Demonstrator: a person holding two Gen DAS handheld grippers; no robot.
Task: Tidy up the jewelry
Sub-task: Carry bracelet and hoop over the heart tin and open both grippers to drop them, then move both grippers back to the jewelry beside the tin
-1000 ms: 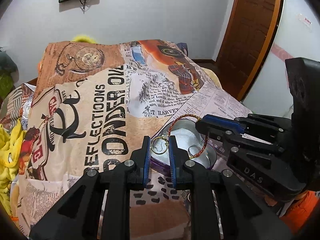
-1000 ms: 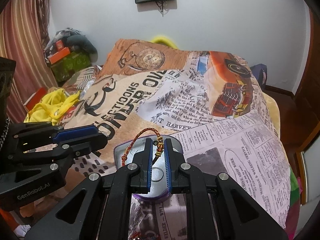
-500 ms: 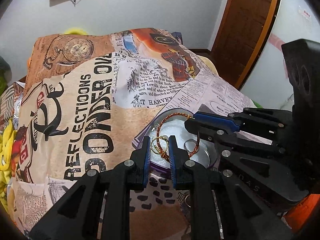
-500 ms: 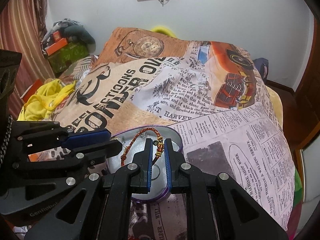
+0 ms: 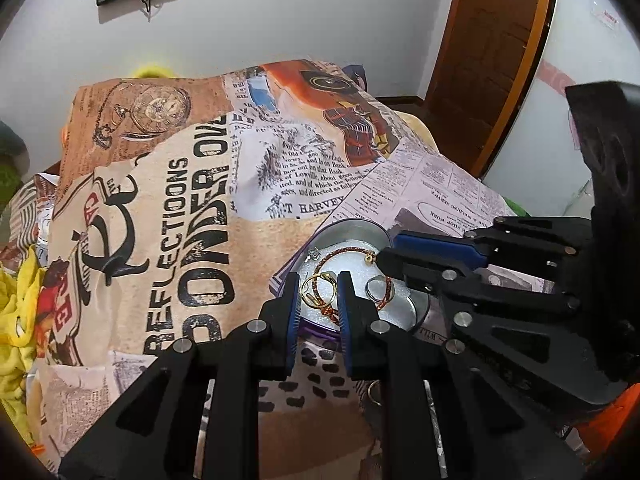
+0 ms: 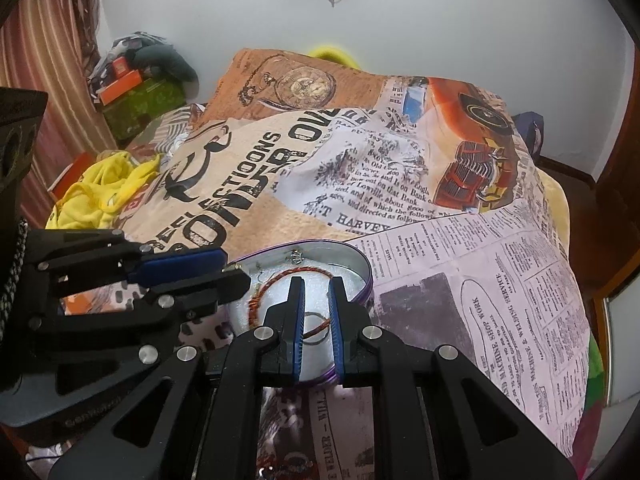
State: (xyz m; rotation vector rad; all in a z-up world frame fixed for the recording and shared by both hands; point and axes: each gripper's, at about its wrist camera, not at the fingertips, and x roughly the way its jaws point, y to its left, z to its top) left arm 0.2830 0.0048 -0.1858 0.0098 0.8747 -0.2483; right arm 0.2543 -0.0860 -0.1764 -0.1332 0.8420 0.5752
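A round purple-rimmed tin (image 5: 366, 226) (image 6: 366, 268) lined with white foam sits on the printed blanket. A red-and-gold braided bracelet (image 5: 346, 253) (image 6: 260, 296) lies curled inside it, beside a silver ring (image 5: 378, 290) and a small silver earring (image 5: 314, 254). My left gripper (image 5: 318, 284) hovers over the tin's near edge, shut on a thin gold ring (image 5: 316, 290). My right gripper (image 6: 316, 286) (image 5: 386, 258) reaches over the tin from the other side. Its jaws stand only a narrow gap apart with nothing between them, and the bracelet's clasp end lies just past its tips.
The blanket (image 5: 180, 240) covers a bed and slopes off to the right. Another gold ring (image 5: 374, 392) lies on it under my left gripper. Yellow cloth (image 6: 100, 188) and boxes (image 6: 124, 80) pile up at the left. A wooden door (image 5: 492, 60) stands at the right.
The bracelet has left my right gripper's fingers and now lies in the tin. Both grippers have come in closer over the tin. The gold ring stays between my left fingers.
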